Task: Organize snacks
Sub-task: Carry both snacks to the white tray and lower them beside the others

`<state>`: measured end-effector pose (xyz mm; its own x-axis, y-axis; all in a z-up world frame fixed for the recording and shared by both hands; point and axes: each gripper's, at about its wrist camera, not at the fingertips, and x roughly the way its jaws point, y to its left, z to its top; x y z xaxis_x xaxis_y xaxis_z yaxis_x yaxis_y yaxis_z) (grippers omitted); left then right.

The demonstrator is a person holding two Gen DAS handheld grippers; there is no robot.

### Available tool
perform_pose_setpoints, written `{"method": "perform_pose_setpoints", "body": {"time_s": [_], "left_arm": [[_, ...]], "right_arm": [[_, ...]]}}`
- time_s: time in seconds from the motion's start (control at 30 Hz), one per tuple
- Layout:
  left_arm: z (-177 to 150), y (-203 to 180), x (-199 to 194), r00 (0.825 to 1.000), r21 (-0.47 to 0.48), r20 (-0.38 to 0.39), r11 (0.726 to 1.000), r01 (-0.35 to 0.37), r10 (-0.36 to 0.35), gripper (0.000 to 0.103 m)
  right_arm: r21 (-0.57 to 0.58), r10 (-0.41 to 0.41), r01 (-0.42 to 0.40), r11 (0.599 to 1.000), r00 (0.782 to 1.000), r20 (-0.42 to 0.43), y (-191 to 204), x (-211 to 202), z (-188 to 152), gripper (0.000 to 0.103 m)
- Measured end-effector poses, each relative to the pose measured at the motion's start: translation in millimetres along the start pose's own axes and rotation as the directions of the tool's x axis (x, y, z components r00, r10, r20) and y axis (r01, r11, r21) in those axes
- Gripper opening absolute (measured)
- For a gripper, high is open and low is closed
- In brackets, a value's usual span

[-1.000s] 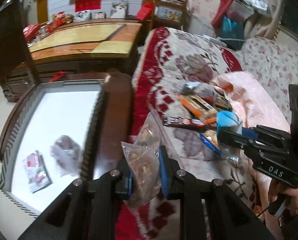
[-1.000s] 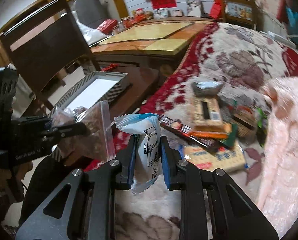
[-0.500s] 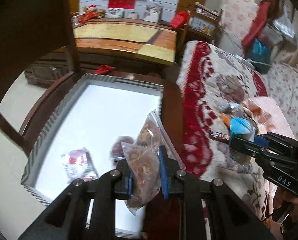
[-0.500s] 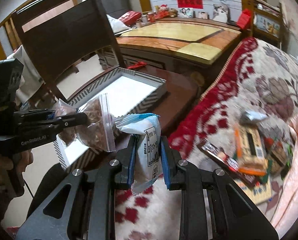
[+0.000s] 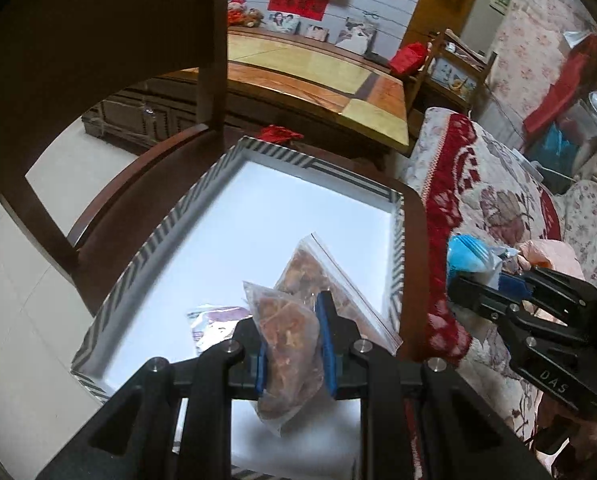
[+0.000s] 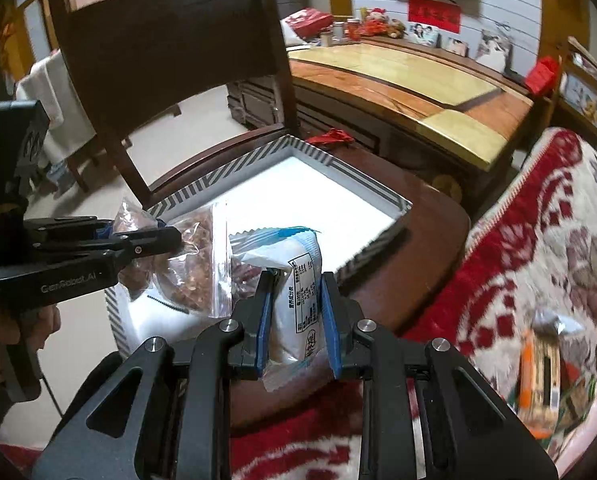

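Observation:
My left gripper point(image 5: 292, 344) is shut on a clear zip bag of brown snacks point(image 5: 288, 350) and holds it above the white inside of a box with a striped rim point(image 5: 282, 156). The same bag point(image 6: 196, 264) and left gripper point(image 6: 176, 238) show at the left of the right wrist view. My right gripper point(image 6: 296, 316) is shut on a white and blue snack packet point(image 6: 298, 280) over the box's near corner. In the left wrist view the right gripper point(image 5: 458, 284) hangs over the chair seat's right edge with the blue packet point(image 5: 468, 254). A small packet point(image 5: 214, 320) lies in the box.
The box sits on a dark wooden chair point(image 6: 170, 48) whose backrest rises behind it. A red and cream floral blanket point(image 6: 538, 248) lies to the right with several loose snacks point(image 6: 540, 364). A wooden table point(image 6: 410, 84) stands behind.
Both grippers have swung left from the blanket to over the box, each still carrying its bag. The box now fills the middle of both views.

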<state>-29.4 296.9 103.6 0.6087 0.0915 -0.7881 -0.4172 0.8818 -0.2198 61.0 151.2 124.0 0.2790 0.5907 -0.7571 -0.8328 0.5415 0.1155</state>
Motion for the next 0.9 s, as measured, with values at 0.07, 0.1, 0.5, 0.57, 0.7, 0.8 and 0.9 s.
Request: {"method": "perform_pose_setpoints", "body": {"time_s": [0.07, 0.1, 0.5, 0.57, 0.7, 0.8, 0.9], "left_arm": [[-1, 4, 2, 1.0, -0.01, -0.001, 1.0, -0.004, 0.004, 0.023], [-1, 7, 3, 1.0, -0.017, -0.001, 1.0, -0.006, 0.006, 0.023], [-1, 23, 12, 0.999, -0.063, -0.001, 0.997, -0.036, 0.036, 0.023], [-2, 27, 14, 0.999, -0.069, -0.005, 0.997, -0.043, 0.043, 0.023], [-3, 33, 19, 0.999, -0.085, -0.016, 0.995, -0.049, 0.048, 0.023], [-3, 38, 21, 0.998, -0.103, -0.021, 0.993, -0.057, 0.056, 0.023], [-3, 40, 23, 0.998, -0.106, -0.027, 0.992, -0.063, 0.06, 0.023]], "right_arm": [[-0.021, -0.005, 0.004, 1.0, 1.0, -0.01, 5, 8, 5, 0.022], [-0.028, -0.007, 0.006, 1.0, 1.0, -0.014, 7, 11, 7, 0.022], [-0.071, -0.021, 0.016, 0.997, 0.998, -0.065, 17, 44, 14, 0.022], [-0.075, -0.02, 0.014, 0.997, 0.997, -0.076, 18, 49, 14, 0.022], [-0.087, -0.025, 0.017, 0.996, 0.996, -0.086, 22, 59, 16, 0.022], [-0.094, -0.026, 0.017, 0.995, 0.995, -0.097, 25, 66, 19, 0.022], [-0.1, -0.014, 0.004, 0.995, 0.995, -0.102, 30, 71, 20, 0.022]]}}
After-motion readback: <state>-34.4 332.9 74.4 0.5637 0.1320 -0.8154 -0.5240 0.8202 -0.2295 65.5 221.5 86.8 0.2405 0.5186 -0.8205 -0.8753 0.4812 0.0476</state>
